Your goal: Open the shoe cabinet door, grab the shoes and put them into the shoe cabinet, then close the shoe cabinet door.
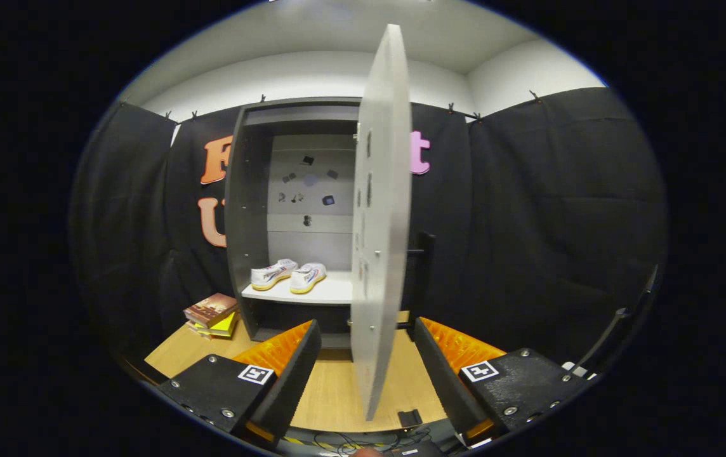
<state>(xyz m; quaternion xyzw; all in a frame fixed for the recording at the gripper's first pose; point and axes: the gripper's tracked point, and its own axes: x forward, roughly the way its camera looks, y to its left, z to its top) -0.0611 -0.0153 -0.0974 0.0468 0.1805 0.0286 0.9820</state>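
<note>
White shoes (288, 275) shelved, door (379, 216) ajar, jaws apart

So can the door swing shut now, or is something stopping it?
Nothing visible blocks it. The open door stands edge-on between the open gripper's fingers, untouched. The shoes sit well back on the cabinet shelf, clear of the doorway.
</note>
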